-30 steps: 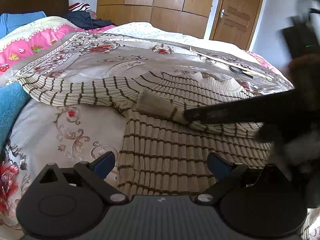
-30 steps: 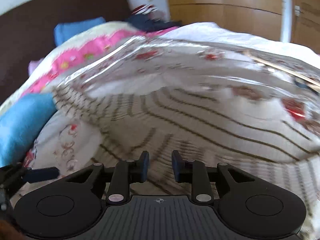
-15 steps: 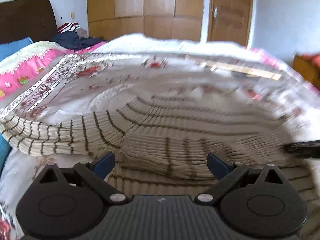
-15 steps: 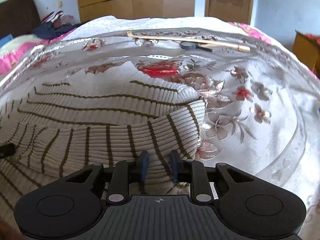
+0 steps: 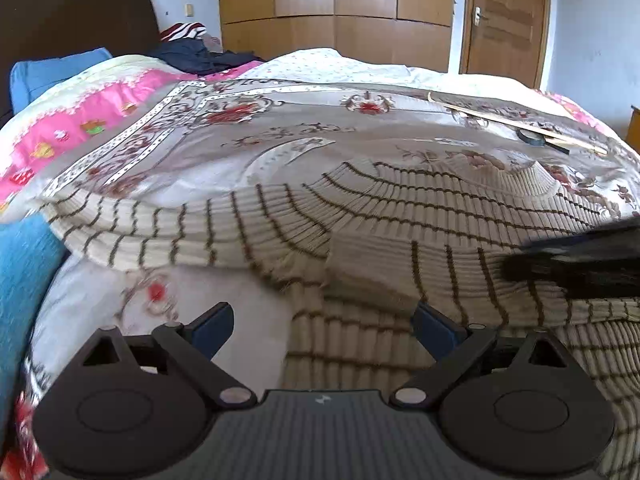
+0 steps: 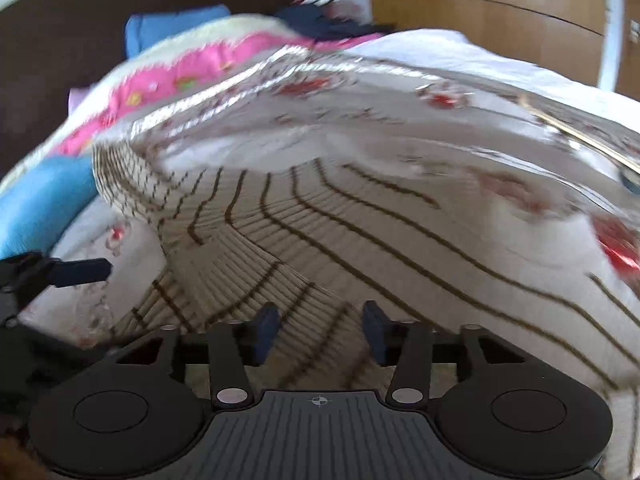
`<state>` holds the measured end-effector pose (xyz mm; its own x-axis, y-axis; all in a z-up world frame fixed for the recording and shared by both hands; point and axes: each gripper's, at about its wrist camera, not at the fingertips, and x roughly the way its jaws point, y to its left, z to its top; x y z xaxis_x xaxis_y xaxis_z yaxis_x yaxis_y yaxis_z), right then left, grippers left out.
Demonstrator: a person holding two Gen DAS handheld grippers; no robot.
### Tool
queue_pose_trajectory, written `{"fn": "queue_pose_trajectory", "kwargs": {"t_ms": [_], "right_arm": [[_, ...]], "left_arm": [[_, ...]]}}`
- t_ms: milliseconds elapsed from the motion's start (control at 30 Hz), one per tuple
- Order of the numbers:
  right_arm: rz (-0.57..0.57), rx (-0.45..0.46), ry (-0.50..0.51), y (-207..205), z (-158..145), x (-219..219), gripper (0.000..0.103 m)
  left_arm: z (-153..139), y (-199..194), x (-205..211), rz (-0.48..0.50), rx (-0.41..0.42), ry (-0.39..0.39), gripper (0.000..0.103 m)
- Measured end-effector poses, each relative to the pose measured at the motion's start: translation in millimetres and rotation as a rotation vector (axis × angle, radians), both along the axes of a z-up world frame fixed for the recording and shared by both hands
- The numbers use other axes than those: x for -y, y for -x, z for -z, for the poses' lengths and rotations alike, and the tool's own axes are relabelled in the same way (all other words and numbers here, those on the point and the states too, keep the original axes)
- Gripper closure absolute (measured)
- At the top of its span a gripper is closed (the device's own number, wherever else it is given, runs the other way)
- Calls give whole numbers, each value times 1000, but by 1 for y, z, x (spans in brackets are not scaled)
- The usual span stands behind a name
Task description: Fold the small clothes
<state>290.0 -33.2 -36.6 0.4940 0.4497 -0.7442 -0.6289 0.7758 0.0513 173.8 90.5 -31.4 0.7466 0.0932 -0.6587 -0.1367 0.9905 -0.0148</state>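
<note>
A cream ribbed sweater with thin brown stripes [image 5: 400, 216] lies on the floral bedspread [image 5: 248, 136]. One sleeve is folded across its body with the cuff [image 5: 368, 264] on top; the other sleeve [image 5: 132, 228] stretches out to the left. My left gripper [image 5: 322, 322] is open and empty just above the sweater's lower body. My right gripper [image 6: 320, 330] is open and empty over the sweater [image 6: 360, 240]; it shows as a dark blurred shape at the right of the left wrist view [image 5: 580, 256]. The left gripper's finger [image 6: 76, 270] shows at the left of the right wrist view.
A blue pillow [image 5: 24, 264] lies at the bed's left edge, with a pink quilt [image 5: 92, 120] behind it. A long wooden stick [image 5: 516, 124] and a small dark object [image 5: 532, 136] lie far right on the bed. Dark clothes [image 5: 196, 56] are piled by the headboard.
My right gripper was shut on the folded sleeve half a second ago; it has let go, opened and swung left. My left gripper has stayed open and shifted slightly.
</note>
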Motion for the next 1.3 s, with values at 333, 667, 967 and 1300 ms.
{"fn": "queue_pose_trajectory", "kwargs": {"t_ms": [333, 667, 967, 1300], "right_arm": [[76, 5, -12, -4, -12, -5, 94], [117, 19, -3, 7, -21, -5, 85], [65, 9, -59, 74, -42, 16, 81], [-116, 43, -30, 41, -59, -93, 77]], "left_arm": [[10, -2, -13, 9, 8, 54, 0], [11, -1, -20, 5, 2, 67, 0], [-3, 46, -37, 21, -45, 51, 0], [-3, 59, -40, -54, -67, 141, 0]]}}
